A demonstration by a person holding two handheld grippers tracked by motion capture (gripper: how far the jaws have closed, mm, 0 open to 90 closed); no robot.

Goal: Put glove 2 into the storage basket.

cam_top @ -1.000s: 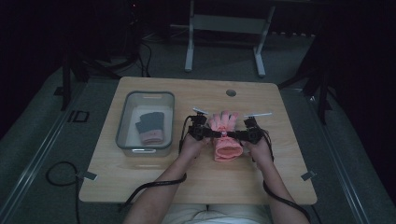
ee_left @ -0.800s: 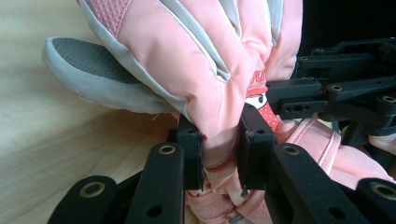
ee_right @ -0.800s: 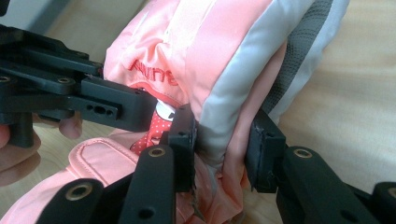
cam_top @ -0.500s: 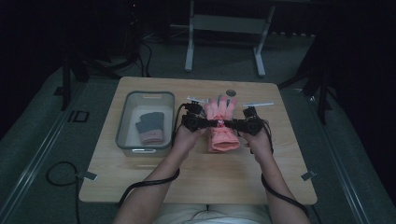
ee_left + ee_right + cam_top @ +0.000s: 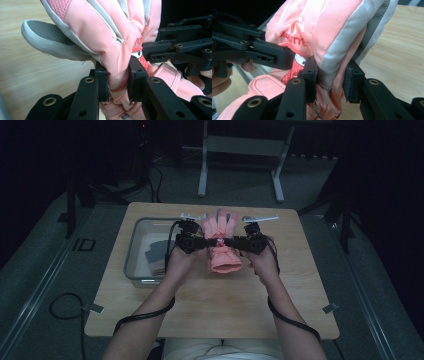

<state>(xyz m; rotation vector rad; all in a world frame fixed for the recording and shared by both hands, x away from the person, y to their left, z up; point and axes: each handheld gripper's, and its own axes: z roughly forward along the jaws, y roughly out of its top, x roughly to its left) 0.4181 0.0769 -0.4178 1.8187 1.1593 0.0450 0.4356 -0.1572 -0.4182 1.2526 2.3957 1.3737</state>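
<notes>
You've got the padded pink-and-grey winter glove (image 5: 220, 242) pinched at its wrist from both sides, left gripper (image 5: 117, 81) and right gripper (image 5: 329, 81) clamped on fabric, holding it spread above the wooden table (image 5: 210, 315), just beside the clear plastic bin (image 5: 131, 265).

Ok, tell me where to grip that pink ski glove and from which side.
Grip the pink ski glove at its narrow wrist, just above the cuff, one gripper from each side. The fabric pinches in there, so the left gripper and right gripper jaws can clamp it; palm and fingers are too bulky.
</notes>
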